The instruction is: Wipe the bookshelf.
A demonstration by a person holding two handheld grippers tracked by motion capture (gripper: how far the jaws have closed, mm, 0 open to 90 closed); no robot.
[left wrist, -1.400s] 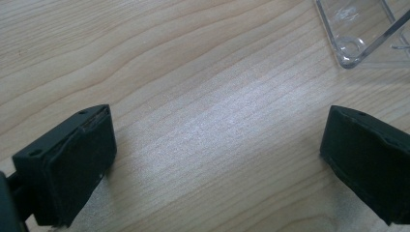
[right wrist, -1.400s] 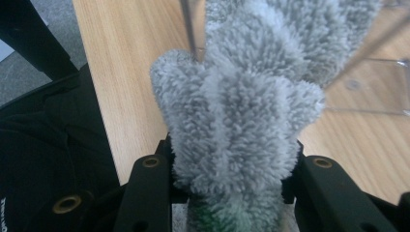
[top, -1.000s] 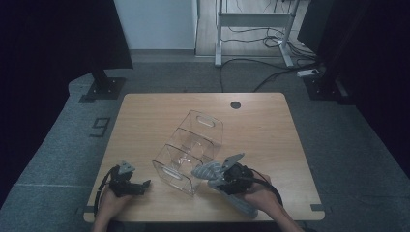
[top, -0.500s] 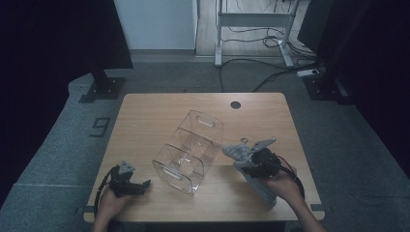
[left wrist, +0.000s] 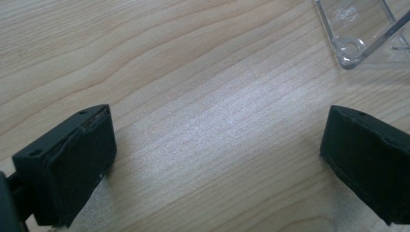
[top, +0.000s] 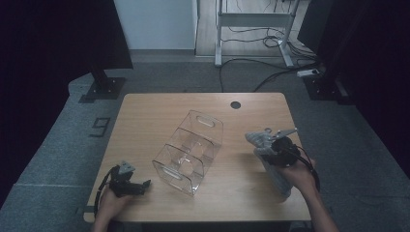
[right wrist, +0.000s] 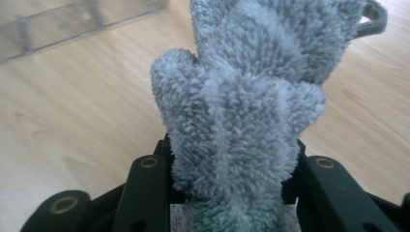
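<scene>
A bunched grey fleecy cloth [right wrist: 237,111] is clamped between the jaws of the right gripper [top: 270,145], which is held over the right part of the wooden table [top: 145,116], near the clear plastic organiser bin [top: 189,151] that lies on its side at the table's middle; part of the cloth hangs down beside the hand. The left gripper [left wrist: 217,159] is rested at the table's near left corner with its jaws spread wide and nothing between them, a corner of the clear bin being seen just beyond. No brand or label can be read on the cloth or bin; a figure 9 [top: 100,126] is marked on the grey floor left of the table
</scene>
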